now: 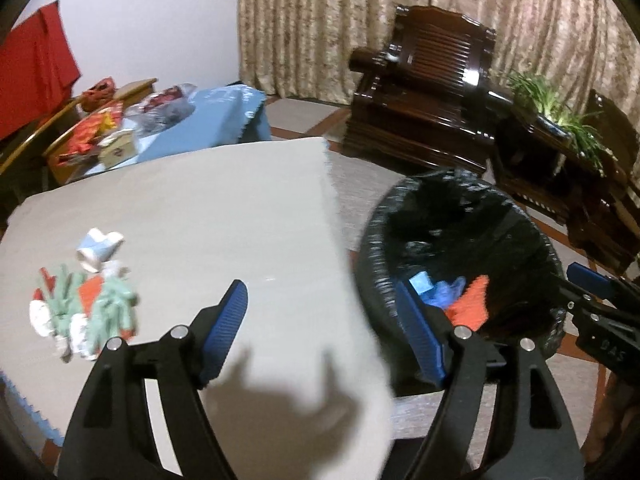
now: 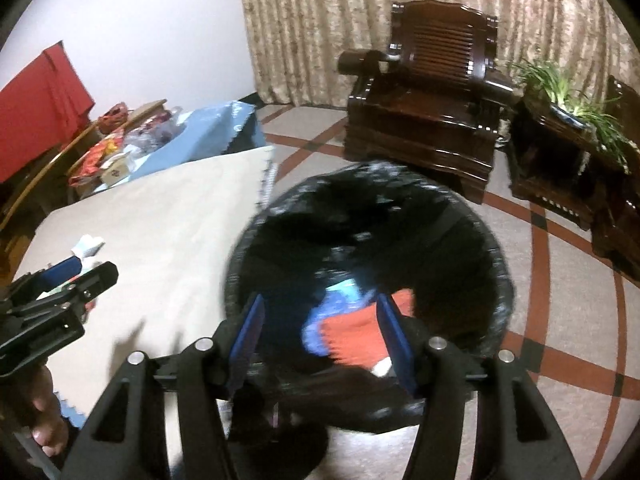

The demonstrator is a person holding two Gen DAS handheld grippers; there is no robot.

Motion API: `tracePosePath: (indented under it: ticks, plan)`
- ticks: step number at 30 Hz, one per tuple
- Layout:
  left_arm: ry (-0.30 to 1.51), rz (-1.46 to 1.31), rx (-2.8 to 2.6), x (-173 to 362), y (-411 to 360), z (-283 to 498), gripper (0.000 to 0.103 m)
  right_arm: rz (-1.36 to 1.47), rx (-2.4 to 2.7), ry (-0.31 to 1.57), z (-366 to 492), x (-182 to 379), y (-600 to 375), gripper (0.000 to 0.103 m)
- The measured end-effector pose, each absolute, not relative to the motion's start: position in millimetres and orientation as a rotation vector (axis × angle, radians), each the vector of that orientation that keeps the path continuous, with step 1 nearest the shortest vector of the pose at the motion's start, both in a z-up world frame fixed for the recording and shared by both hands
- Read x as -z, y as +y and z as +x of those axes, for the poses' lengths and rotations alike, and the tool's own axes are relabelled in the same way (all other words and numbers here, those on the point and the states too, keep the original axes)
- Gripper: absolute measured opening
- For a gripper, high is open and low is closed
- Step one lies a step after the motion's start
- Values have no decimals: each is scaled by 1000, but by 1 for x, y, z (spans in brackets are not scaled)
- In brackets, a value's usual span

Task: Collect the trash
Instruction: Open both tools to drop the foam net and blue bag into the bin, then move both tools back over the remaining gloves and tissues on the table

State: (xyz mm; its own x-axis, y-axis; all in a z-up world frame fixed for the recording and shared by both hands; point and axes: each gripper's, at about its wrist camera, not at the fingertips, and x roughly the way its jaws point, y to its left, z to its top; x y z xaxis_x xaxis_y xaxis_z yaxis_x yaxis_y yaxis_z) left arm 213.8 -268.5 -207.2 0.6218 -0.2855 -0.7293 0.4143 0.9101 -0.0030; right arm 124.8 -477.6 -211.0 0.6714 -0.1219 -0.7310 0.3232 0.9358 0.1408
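Observation:
A pile of trash (image 1: 84, 304), green, orange and white wrappers with a white and blue scrap, lies on the grey-clothed table (image 1: 208, 208) at the left. My left gripper (image 1: 320, 304) is open and empty above the table's right edge. A black-lined bin (image 2: 368, 280) stands on the floor right of the table; orange and blue trash (image 2: 352, 328) lies in it. My right gripper (image 2: 320, 316) is open and empty above the bin. The bin also shows in the left wrist view (image 1: 460, 256).
A dark wooden armchair (image 2: 424, 104) and a side table with a green plant (image 2: 568, 108) stand behind the bin. A blue-clothed table (image 1: 200, 120) with clutter is at the back left. Curtains cover the far wall.

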Motion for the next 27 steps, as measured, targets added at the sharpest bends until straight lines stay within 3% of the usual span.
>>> tracePosePath:
  ticks: [27]
  plan:
    - [753, 70, 43, 191, 48, 248, 77, 133, -25, 790, 209, 200, -204, 59]
